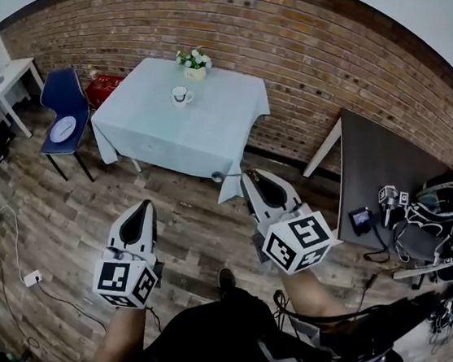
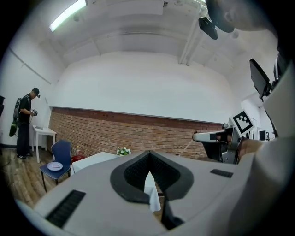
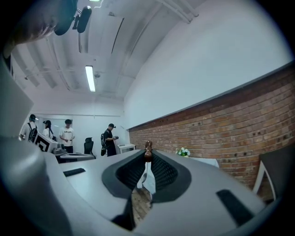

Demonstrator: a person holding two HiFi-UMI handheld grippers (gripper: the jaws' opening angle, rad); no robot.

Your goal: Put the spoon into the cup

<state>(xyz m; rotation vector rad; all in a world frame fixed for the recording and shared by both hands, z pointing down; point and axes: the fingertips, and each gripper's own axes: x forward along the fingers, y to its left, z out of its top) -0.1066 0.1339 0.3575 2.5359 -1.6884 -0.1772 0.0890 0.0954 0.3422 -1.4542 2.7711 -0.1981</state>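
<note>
Left gripper (image 1: 145, 205) level, jaws closed empty, right gripper (image 1: 248, 175) level, jaws gripping spoon (image 3: 148, 151)

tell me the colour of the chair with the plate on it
Dark blue chair, black legs; shows best in the head view.

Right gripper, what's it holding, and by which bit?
The right gripper pinches a spoon by its handle; the round end sticks out in front.

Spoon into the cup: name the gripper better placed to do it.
Right. The right gripper holds the spoon; the left gripper is shut and empty. The cup stands on the table ahead.
</note>
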